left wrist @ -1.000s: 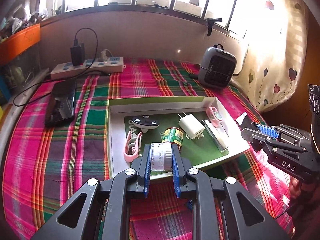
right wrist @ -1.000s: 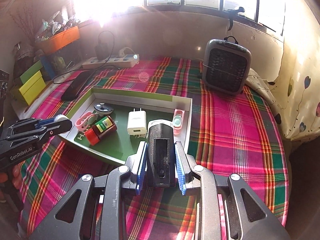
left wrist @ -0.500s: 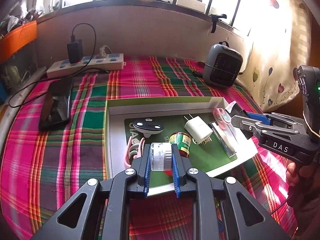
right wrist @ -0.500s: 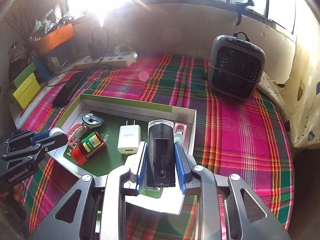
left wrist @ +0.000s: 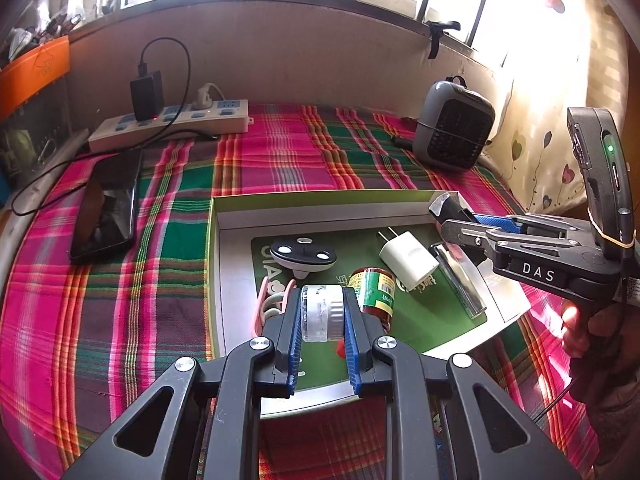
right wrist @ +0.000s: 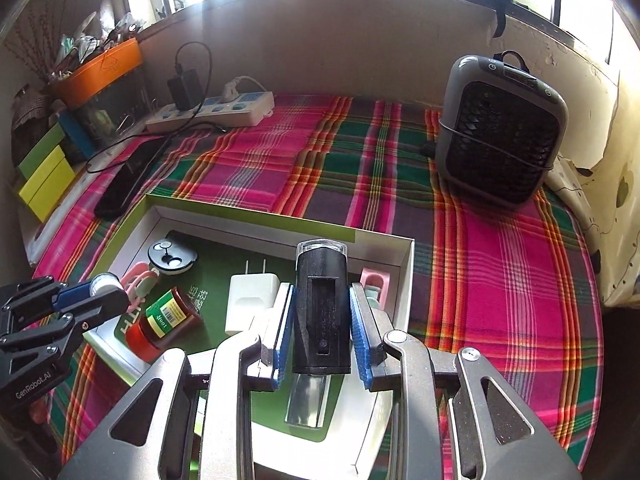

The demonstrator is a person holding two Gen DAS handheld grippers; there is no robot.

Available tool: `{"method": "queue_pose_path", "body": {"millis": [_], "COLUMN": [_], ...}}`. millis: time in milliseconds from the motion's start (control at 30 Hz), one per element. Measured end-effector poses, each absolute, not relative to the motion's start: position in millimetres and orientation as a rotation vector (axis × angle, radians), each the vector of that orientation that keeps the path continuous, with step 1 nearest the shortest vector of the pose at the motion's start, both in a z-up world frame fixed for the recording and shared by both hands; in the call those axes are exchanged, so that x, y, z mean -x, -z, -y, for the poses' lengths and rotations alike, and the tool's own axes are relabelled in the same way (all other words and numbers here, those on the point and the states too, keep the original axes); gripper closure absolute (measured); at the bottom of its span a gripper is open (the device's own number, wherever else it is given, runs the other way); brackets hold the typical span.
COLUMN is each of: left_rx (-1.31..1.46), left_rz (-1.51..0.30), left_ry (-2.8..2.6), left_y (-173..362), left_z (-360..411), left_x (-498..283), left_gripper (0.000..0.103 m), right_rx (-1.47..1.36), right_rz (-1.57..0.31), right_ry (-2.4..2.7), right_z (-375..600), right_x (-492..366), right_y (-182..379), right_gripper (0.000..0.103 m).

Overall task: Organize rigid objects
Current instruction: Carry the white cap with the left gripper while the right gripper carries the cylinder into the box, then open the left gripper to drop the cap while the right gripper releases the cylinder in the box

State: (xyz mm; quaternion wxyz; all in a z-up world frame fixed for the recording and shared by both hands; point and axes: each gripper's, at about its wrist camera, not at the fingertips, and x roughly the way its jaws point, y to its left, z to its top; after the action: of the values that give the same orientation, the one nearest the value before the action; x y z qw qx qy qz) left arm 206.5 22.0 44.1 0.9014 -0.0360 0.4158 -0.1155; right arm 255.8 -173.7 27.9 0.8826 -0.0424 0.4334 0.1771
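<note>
Both grippers advanced over tray (left wrist: 320, 206); left jaws (left wrist: 322, 312) grip clear jar (left wrist: 322, 312); right jaws (right wrist: 322, 312) grip black torch (right wrist: 321, 304)

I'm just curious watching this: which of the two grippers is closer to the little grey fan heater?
Right. The right gripper hangs over the tray's corner nearest the fan heater; the left gripper hangs over the tray's opposite side.

The pink plastic clip (left wrist: 267, 306) is half hidden behind the left tongs (left wrist: 322, 334); the silver metal bar (right wrist: 306, 404) is partly covered by the right tongs (right wrist: 322, 336).
</note>
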Motion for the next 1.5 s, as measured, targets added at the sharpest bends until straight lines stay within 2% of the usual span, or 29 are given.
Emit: {"method": "queue_pose_path", "body": {"millis": [1500], "left_rx": [0.071], "left_rz": [-0.892], "left_ry": [0.244], "left_y": [-30], "left_z": [-18], "left_x": [-220], "left_gripper": [0.085], "right_rx": [0.111], "right_rz": [-0.935], "right_ry": [-0.398], "right_z": [160], "right_x": [-271], "right_y": [-7], "right_gripper": [0.075]}}
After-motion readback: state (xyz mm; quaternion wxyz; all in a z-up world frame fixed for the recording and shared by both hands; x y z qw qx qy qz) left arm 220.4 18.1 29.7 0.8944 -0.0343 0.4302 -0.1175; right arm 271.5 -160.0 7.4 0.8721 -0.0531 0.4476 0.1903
